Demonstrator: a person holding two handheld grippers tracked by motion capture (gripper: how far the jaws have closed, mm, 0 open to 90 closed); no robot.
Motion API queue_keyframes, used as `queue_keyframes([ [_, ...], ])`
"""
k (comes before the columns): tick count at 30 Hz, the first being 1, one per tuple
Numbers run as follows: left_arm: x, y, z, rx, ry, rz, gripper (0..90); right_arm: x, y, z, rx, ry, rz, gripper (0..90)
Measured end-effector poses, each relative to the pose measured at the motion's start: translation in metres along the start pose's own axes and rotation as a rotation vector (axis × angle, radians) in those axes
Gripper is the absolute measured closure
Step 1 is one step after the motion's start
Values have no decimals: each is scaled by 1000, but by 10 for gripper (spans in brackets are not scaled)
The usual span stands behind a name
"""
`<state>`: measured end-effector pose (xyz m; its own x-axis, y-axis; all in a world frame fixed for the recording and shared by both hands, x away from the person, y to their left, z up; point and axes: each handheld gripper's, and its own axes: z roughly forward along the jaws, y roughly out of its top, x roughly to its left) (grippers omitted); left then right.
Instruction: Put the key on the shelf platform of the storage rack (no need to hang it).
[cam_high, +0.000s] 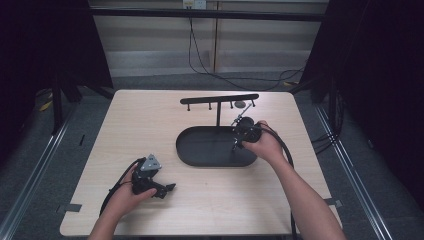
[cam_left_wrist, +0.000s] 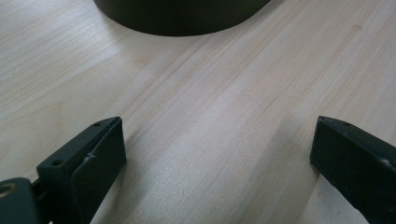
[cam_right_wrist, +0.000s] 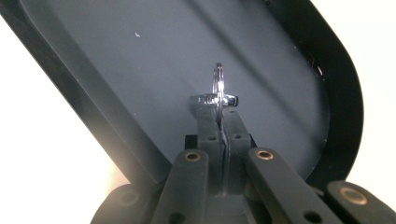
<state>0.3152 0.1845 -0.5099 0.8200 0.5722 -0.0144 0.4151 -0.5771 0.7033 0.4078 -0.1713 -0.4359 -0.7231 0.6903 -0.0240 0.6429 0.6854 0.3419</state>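
A small silver metal ring (cam_right_wrist: 217, 81) stands on edge between the pads of my right gripper (cam_right_wrist: 219, 109), which is shut on it. The ring hangs just above the floor of a black oval tray (cam_right_wrist: 140, 70). In the high view the right gripper (cam_high: 235, 145) points down over the right end of the tray (cam_high: 205, 145). A thin post rises from the tray and carries a black bar with several pegs (cam_high: 220, 99). My left gripper (cam_high: 167, 190) rests low at the table's front left. Its jaws (cam_left_wrist: 217, 140) stand wide open over bare wood, with the tray's edge (cam_left_wrist: 177, 18) ahead of them.
The pale wooden table (cam_high: 140, 125) has open surface around the tray. A small grey object (cam_high: 240, 104) lies under the right part of the bar. Cables (cam_high: 210, 65) run across the floor behind the table, and dark curtains close both sides.
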Motion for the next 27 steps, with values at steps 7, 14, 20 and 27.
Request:
queue_keyframes([
  [7,0,0,0,0,0,0,31,-1,-1,4,1,6,11,892],
  [14,0,0,0,-1,-1,-1,31,-2,-3,6,9,8,19,890],
  [20,0,0,0,0,-1,-1,31,-2,-5,10,25,7,18,887],
  [27,0,0,0,0,-2,0,31,-1,-8,18,49,10,7,890],
])
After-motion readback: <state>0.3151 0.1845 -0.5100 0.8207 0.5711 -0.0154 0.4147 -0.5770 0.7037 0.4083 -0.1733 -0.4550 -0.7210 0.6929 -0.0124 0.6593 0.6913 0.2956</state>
